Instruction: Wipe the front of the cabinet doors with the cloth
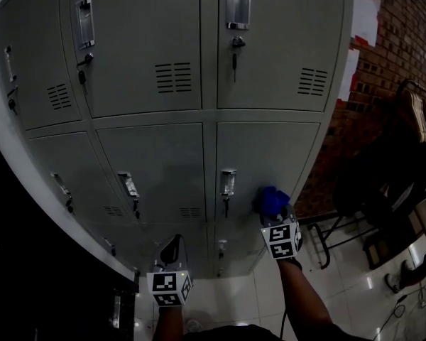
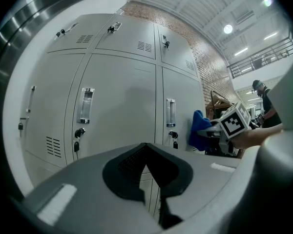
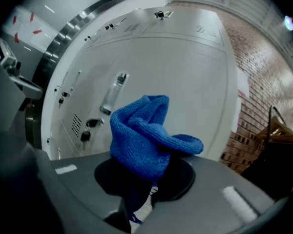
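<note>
A grey metal locker cabinet (image 1: pixel 170 105) with several doors fills the head view. My right gripper (image 1: pixel 275 208) is shut on a bunched blue cloth (image 1: pixel 272 199), held against or just off the middle-row right door (image 1: pixel 270 162), right of its handle (image 1: pixel 228 182). In the right gripper view the blue cloth (image 3: pixel 146 133) stands up from the jaws before the pale door (image 3: pixel 185 82). My left gripper (image 1: pixel 172 251) hangs lower left, jaws together with nothing in them, facing the doors (image 2: pixel 122 106). The left gripper view also shows the blue cloth (image 2: pixel 199 129) and the right gripper (image 2: pixel 210 128).
A brick wall (image 1: pixel 390 41) stands right of the cabinet. Dark chairs and frames (image 1: pixel 390 169) crowd the tiled floor (image 1: pixel 355 283) at right. A dark unit (image 1: pixel 28 261) borders the cabinet's left. Keys hang in several locks (image 1: pixel 234 52).
</note>
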The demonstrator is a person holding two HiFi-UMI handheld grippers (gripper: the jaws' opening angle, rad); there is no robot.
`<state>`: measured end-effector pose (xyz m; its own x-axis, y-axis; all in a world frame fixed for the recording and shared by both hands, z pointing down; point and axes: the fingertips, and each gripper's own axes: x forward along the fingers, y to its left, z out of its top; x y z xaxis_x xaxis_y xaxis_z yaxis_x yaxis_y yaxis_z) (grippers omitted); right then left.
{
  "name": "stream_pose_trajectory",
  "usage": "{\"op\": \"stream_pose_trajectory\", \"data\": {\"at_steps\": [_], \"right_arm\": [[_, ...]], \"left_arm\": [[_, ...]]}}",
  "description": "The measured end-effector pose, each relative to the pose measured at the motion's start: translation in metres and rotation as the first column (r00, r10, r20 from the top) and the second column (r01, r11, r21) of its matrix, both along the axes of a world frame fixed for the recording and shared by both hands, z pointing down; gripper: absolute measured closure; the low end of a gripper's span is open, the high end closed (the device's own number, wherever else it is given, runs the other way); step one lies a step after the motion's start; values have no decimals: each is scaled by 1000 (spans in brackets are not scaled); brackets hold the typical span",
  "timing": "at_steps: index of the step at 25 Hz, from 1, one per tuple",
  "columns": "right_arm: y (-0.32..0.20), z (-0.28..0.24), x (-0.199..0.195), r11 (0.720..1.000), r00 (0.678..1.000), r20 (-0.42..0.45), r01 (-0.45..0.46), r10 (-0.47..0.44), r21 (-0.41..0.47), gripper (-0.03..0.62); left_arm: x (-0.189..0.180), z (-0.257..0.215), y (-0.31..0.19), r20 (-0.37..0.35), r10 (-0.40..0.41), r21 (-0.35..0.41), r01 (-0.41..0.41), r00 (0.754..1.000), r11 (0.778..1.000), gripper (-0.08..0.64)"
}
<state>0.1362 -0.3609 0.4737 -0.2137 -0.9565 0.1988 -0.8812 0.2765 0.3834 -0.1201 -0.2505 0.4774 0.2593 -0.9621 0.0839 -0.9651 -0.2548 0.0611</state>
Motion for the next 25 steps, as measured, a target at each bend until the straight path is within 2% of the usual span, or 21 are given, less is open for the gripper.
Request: {"op": "stream_pose_trajectory", "data": {"at_steps": [2,5,11,13,16,21,25], "right_arm": [[-1,20,41,996,995,-57,-86,85,-30,514],[-4,42,77,985,987,-66,-154,149,-84,514],[-20,59,81,970,981,-84,-186,174,-155,509],[-20,58,76,969,983,-67,-178,169,-170,511],[-19,60,54,975,994,-16,-113,112,-191,511],[-15,59,-1,980,1000,31,4,2,-197,511],[-11,58,-50,972,993,73,108,-94,-206,511]], "left_arm": [[-3,-2,-3,-3,-6,5,6,1000,1000,549],[-7,-7,-7,-6,-17,14,17,1000,1000,549],[3,-6,-10,12,1,16,-1,1000,1000,549],[4,-7,-12,14,4,18,-4,1000,1000,551],[5,-8,-14,20,9,18,-10,1000,1000,550],[-2,-12,-14,30,4,32,-5,1000,999,549],[-16,-11,-10,22,-21,30,21,1000,999,551]]}}
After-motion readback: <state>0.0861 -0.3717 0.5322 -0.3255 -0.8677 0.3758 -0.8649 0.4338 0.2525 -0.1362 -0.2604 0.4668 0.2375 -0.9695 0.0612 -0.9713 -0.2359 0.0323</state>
